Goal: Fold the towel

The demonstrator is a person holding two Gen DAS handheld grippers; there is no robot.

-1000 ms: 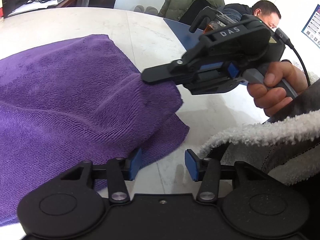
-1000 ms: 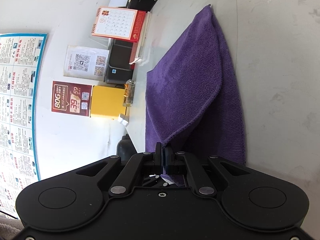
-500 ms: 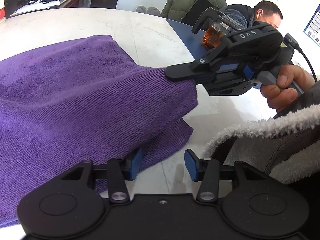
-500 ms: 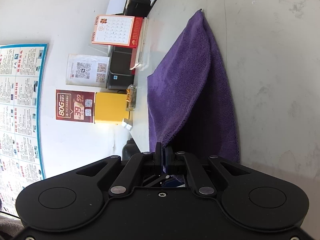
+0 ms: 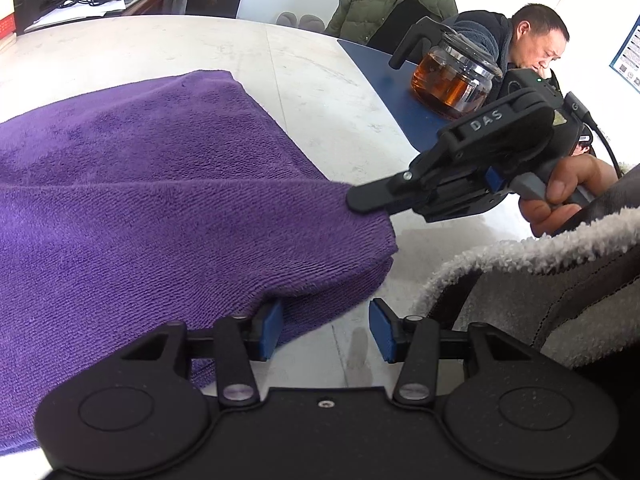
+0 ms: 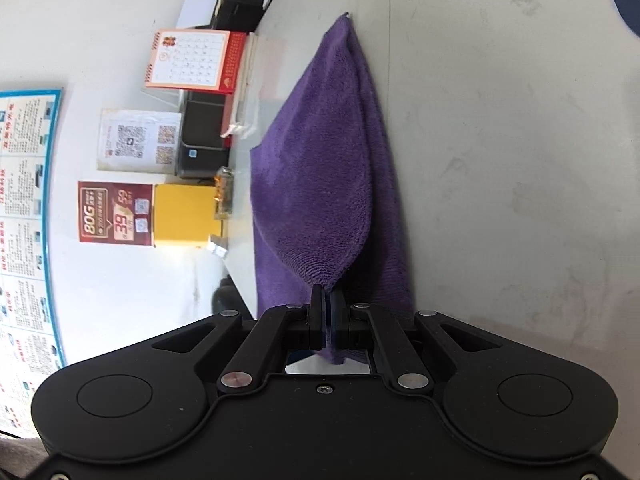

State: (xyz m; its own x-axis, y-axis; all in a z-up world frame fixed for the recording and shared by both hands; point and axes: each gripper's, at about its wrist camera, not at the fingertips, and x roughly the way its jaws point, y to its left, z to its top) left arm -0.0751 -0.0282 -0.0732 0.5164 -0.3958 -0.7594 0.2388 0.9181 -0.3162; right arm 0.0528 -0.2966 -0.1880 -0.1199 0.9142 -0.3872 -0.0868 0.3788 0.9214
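Observation:
A purple towel (image 5: 160, 208) lies on the pale table (image 5: 320, 92), its upper layer lifted and stretched rightward over the lower one. My right gripper (image 5: 360, 202) is shut on that upper layer's corner, just above the towel's right end. In the right wrist view the towel (image 6: 320, 184) runs away from my right gripper (image 6: 328, 312), with a tuft of cloth pinched between the pads. My left gripper (image 5: 326, 330) stands open at the towel's near right corner. Cloth drapes beside its left pad (image 5: 272, 328), and bare table shows between the pads.
A glass teapot (image 5: 452, 80) of tea stands on a blue mat (image 5: 384, 80) at the back right, with a seated person (image 5: 532, 44) behind it. A calendar (image 6: 192, 60), a black printer (image 6: 204, 136), a yellow box (image 6: 184, 216) and a small bottle (image 6: 224, 196) line the wall side.
My right gripper has carried the towel's corner to the right, drawing the upper layer across the lower one almost to its right end. My left gripper has stayed put.

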